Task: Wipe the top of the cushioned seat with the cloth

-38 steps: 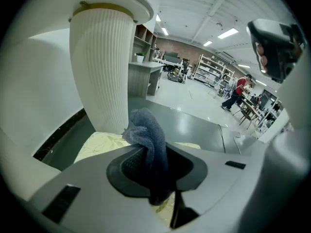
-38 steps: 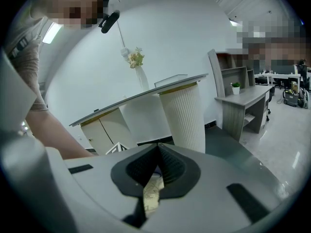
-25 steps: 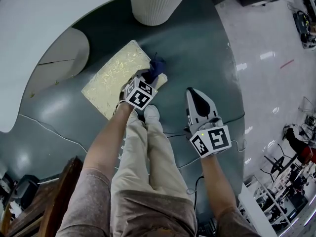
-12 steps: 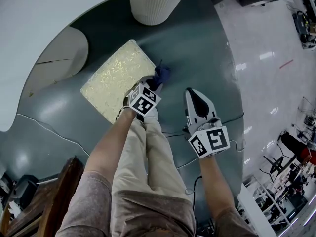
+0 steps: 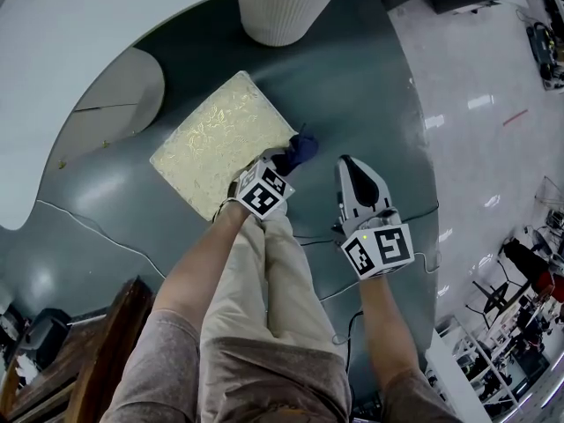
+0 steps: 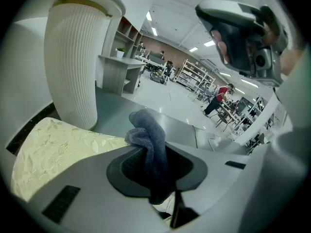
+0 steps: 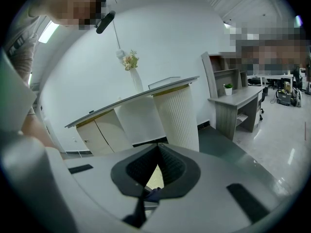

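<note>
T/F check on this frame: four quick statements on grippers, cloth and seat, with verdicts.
1. The left gripper is shut on the dark blue cloth. True.
2. The right gripper grips the cloth too. False: it is shut on nothing, off to the side over the floor.
3. The cloth sits mid-cushion. False: it is at the cushioned seat's right corner.
4. A white ribbed column stands beyond the seat. True.

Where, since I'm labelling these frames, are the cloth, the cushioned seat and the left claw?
cloth (image 5: 301, 147): head view, its bunched dark-blue end.
cushioned seat (image 5: 207, 139): head view, middle of its patterned top.
left claw (image 6: 153, 171): left gripper view, midway between its tips, shut on the cloth.
</note>
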{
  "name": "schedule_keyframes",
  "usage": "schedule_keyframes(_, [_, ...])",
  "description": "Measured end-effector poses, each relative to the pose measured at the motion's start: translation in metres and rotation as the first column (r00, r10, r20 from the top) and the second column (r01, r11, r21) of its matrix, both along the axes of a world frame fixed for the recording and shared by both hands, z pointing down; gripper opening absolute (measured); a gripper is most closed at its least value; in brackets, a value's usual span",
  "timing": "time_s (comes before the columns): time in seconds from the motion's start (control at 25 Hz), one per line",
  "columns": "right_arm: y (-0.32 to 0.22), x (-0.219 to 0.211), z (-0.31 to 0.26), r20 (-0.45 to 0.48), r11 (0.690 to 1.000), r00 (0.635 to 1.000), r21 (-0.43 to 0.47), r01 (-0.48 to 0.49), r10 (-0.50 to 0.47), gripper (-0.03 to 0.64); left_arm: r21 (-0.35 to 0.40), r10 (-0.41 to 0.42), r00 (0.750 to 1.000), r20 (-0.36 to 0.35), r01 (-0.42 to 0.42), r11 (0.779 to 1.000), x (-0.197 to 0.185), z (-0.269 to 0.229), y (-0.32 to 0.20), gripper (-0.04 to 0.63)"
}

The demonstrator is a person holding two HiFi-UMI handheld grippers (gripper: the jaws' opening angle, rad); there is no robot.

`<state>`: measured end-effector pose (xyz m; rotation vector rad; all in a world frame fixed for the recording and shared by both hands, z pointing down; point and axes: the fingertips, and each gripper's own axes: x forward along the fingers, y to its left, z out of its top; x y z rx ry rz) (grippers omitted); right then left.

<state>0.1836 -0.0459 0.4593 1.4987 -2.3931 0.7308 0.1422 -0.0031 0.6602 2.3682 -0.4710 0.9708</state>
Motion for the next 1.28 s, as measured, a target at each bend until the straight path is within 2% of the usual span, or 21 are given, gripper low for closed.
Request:
schedule_keyframes(0.36, [-0.007, -0.009, -0.008, 0.007, 1.000, 1.000, 0.000, 0.015, -0.015, 0.005, 0.080, -0.071, 0.997, -0.018, 0.072, 0.994, -0.032, -0.034, -0.038, 0.091])
schedule_keyframes(0.72, [-0.012, -0.027, -0.012, 0.014, 0.998, 0.998, 0.003, 0.061, -0.061, 0.005, 0.162, -0.225, 0.974, 0.001, 0.221, 0.962, -0.106, -0.057, -0.093, 0.091])
schedule_keyframes(0.88, [-0.011, -0.034, -0.011, 0.013, 0.997, 0.997, 0.003, 0.078, -0.078, 0.005, 0.211, -0.288, 0.956, 0.048, 0.272, 0.939, -0.149, -0.057, -0.116, 0.091])
schedule_keyframes(1.04, [-0.009, -0.040, -0.011, 0.009, 0.995, 0.995, 0.001, 0.095, -0.095, 0.005, 0.243, -0.354, 0.928, 0.113, 0.320, 0.916, -0.192, -0.047, -0.135, 0.091])
schedule_keyframes(1.28, [-0.009, -0.045, -0.008, 0.004, 0.996, 0.996, -0.009, 0.093, -0.093, 0.005, 0.240, -0.386, 0.898, 0.209, 0.335, 0.911, -0.231, -0.019, -0.145, 0.091])
